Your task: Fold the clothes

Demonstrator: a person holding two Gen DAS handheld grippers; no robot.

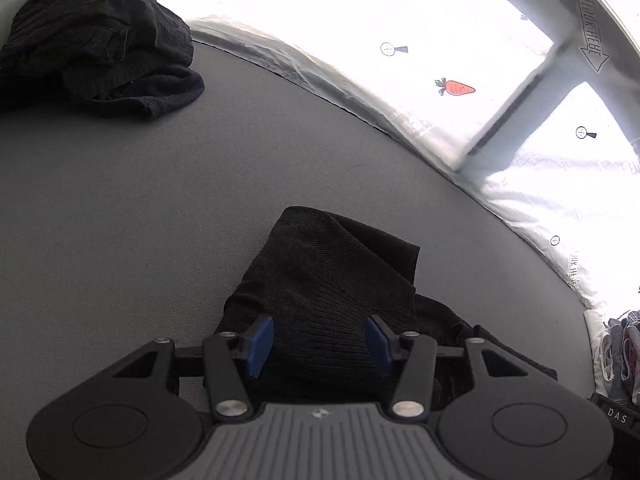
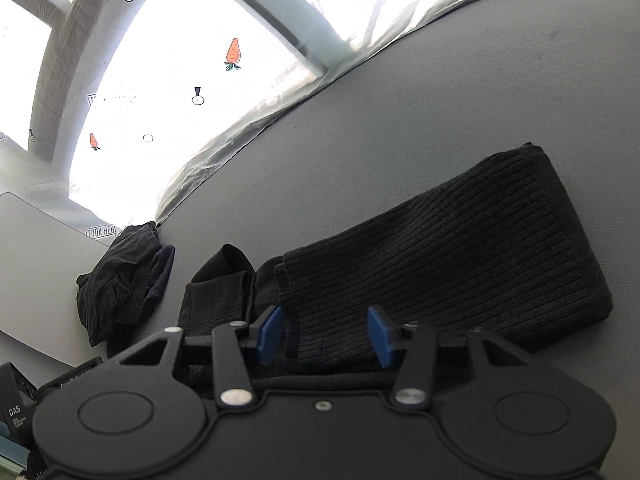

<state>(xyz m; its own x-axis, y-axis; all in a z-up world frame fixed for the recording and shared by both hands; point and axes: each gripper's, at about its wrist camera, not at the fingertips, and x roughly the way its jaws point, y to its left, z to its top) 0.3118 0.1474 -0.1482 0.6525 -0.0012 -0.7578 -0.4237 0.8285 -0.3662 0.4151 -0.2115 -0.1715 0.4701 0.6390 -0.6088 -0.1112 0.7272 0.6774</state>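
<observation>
Currently both grippers, left (image 1: 320,342) and right (image 2: 326,334), stand half open, pads clear of the sweater (image 2: 460,248), which lies part-folded on the table (image 2: 400,120), flat for creasing.

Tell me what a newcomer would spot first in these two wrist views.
Probably the black ribbed knit garment, folded on the grey table just ahead of both grippers' half-open blue jaws. Next, the crumpled pile of dark clothes at the table's far left, and the bright white backdrop printed with orange carrots.
</observation>
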